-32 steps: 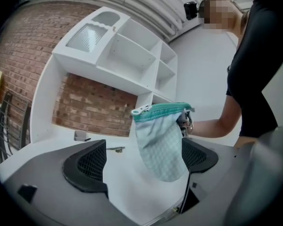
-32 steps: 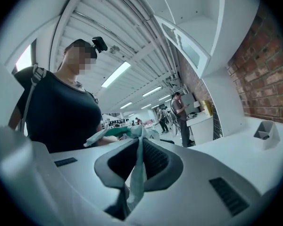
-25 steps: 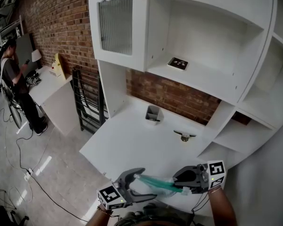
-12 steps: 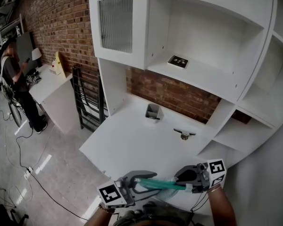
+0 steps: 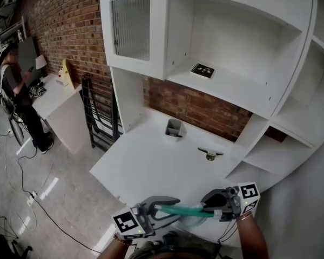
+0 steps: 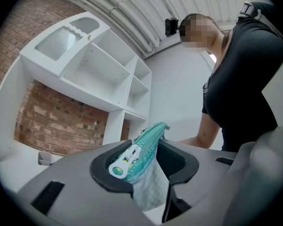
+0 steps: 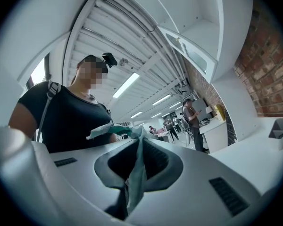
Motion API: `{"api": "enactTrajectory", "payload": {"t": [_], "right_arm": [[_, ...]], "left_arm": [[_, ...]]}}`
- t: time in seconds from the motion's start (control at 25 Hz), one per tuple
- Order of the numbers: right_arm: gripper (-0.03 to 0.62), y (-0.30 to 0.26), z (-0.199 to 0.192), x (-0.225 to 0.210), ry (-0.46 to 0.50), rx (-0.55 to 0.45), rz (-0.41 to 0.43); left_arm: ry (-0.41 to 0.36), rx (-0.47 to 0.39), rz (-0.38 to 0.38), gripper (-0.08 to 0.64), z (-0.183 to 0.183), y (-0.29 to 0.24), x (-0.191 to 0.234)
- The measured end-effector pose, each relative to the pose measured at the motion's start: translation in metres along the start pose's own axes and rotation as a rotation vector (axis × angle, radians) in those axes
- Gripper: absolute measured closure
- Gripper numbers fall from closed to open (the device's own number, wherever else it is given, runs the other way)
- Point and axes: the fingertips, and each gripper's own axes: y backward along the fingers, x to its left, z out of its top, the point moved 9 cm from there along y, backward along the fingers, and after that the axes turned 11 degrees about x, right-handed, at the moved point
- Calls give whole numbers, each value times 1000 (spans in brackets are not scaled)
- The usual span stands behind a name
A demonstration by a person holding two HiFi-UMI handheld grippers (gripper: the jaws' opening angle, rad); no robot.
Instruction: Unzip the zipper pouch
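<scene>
spanning 9 to 3 o'clock, the pouch [image 5: 188, 211] hangs between both grippers. the left gripper [image 5: 170, 210] has just been closing its jaws on the pull [image 6: 124, 160] end. the right gripper [image 5: 210, 209] pinches the 3 o'clock end.

The zipper pouch [image 5: 184, 211], pale fabric with a teal zipper, stretches nearly level above the tabletop's [image 5: 151, 166] near edge. Its end with the white pull [image 6: 124, 160] sits in the left gripper's [image 5: 170, 206] jaws, which have just been closing on it. The right gripper [image 5: 211, 208] pinches the other end.
</scene>
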Motion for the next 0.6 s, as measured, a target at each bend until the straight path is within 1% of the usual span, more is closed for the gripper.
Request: {"api": "enactTrajectory", "payload": {"t": [0.12,0.28,0.4,0.48,0.6], "right_arm": [[572,-1,4,1,8,-11,10],[572,-1,8,3,16,-29,25],[572,-2,9,1,21,-25,21],[572,-1,8,-1,15,-20,11],[572,1,6,-4,0,-31,-6]], "left_arm": [[11,15,3,402,-5,1,2],[7,37,-9,387,-10,-2,4],[-4,24,1,388,-9,-4,4],[-16,17,9,406,-5,-3,4],[-25,20,15,472,-3,-2,5]]}}
